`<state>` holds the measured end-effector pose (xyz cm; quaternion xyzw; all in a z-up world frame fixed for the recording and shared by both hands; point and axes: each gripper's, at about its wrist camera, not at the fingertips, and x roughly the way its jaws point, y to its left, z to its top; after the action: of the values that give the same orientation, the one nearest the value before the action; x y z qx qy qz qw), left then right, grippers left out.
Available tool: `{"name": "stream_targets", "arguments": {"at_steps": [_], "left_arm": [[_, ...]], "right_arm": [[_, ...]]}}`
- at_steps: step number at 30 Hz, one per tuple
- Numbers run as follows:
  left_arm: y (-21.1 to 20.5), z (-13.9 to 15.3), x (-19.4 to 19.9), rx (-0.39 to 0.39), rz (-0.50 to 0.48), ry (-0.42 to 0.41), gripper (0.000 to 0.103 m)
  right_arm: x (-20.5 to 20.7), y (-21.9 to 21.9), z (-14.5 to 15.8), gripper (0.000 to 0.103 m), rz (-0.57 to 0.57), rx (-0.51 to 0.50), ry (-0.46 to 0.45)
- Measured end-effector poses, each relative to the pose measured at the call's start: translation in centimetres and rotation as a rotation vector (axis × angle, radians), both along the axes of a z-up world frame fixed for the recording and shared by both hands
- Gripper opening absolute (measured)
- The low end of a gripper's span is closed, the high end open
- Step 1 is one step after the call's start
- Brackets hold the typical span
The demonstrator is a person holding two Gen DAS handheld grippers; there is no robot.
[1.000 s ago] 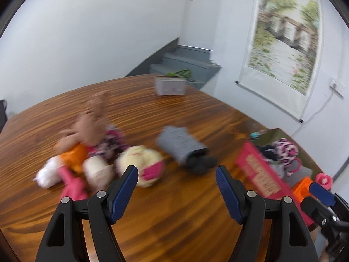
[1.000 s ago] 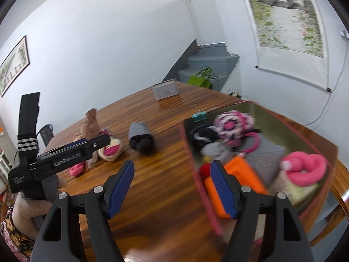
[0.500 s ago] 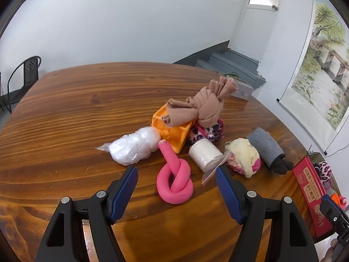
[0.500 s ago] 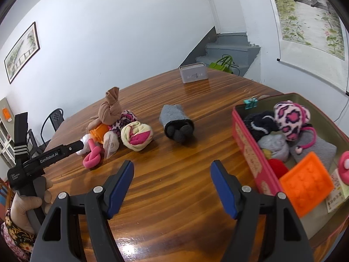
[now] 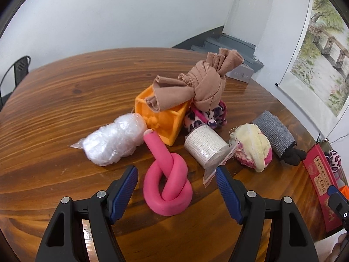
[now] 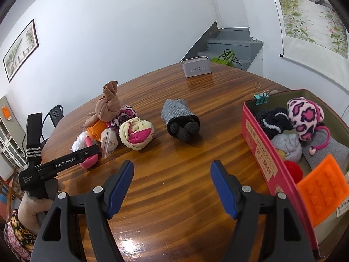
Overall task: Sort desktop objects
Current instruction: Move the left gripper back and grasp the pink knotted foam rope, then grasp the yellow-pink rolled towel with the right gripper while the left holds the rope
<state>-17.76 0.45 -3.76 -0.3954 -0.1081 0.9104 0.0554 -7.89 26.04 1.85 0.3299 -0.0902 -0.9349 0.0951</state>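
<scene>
Now our left claw (image 5: 176,184) hangs released over the pink knotted tube (image 5: 166,184), gripping nothing; our right claw (image 6: 172,182) gapes empty above the bench (image 6: 174,152). Rightward, the red box (image 6: 261,152) holds things already sorted — leopard-print plush (image 6: 304,118), black sock (image 6: 271,119), orange mould (image 6: 322,185).

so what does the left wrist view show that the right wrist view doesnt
Only the left wrist view shows the pink knotted tube whole, lying just beyond the open left gripper, and the white mesh roll up close.

Only the right wrist view shows inside the red box, with its orange mat and leopard plush, plus the teal binder clip and the open right gripper.

Both show the tan knotted cloth, the grey roll, the yellow-pink bundle and the table.
</scene>
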Motion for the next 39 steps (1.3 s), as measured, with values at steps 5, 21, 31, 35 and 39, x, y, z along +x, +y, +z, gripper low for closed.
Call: {"name": "stream_targets", "arguments": {"at_steps": [5, 21, 31, 35, 39], "left_arm": [[-1.3, -0.6, -0.1, 0.073, 0.025, -0.023, 0.061], [-1.3, -0.2, 0.7, 0.06, 0.021, -0.012, 0.044], [-1.8, 1.0, 0.6, 0.08, 0.027, 0.022, 0.044], [-1.6, 0.9, 0.7, 0.079, 0.025, 0.015, 0.044], [-1.6, 0.8, 0.7, 0.077, 0.023, 0.012, 0.044]], "right_arm": [[-0.6, -1.2, 0.4, 0.077, 0.027, 0.014, -0.005], [-7.0, -6.5, 0.2, 0.077, 0.134, 0.114, -0.063], [-11.9, -9.5, -2.1, 0.077, 0.18, 0.196, -0.126], [-13.2, -9.7, -3.0, 0.077, 0.178, 0.198, -0.156], [-13.9, -9.5, -3.8, 0.076, 0.184, 0.168, -0.187]]}}
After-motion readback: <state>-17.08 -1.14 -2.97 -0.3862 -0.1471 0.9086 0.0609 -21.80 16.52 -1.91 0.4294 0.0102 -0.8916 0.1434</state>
